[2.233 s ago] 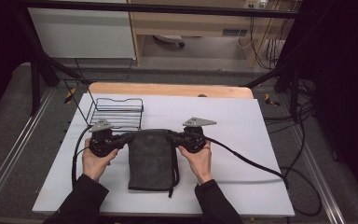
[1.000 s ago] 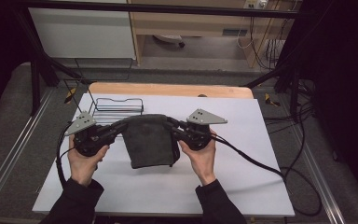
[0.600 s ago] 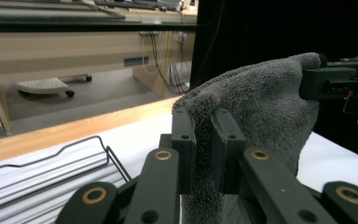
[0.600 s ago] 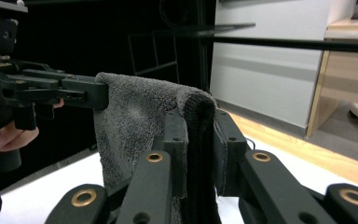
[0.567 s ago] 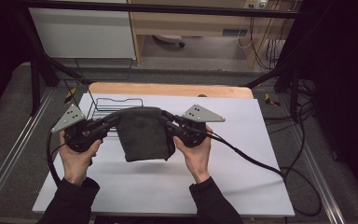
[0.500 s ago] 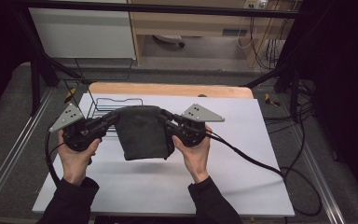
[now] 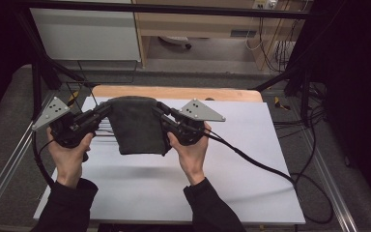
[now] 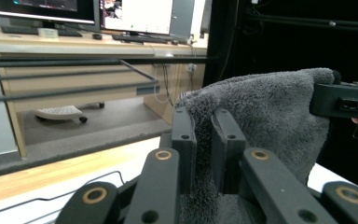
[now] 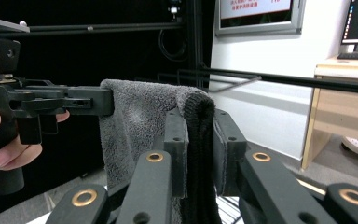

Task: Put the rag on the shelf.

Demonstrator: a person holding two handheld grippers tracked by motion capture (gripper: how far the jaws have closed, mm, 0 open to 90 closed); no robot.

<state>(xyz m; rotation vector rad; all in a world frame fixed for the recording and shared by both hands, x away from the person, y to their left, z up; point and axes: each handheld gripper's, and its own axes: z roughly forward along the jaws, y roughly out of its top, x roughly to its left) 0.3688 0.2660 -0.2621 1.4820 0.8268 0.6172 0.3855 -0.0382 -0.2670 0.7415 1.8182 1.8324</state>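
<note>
I hold a dark grey terry-cloth towel [image 7: 137, 126] above the white counter [image 7: 251, 164], my left claw [image 7: 102, 112] and right claw [image 7: 160, 112] each pinching an upper corner.

Towel [image 7: 138, 126] hangs between left gripper [image 7: 102, 112] and right gripper [image 7: 160, 112], above table [image 7: 251, 164]; wire rack [image 7: 107, 129] behind towel.

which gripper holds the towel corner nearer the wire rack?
The left gripper: its corner of the grey towel hangs over the wire rack; the right gripper is farther off.
</note>
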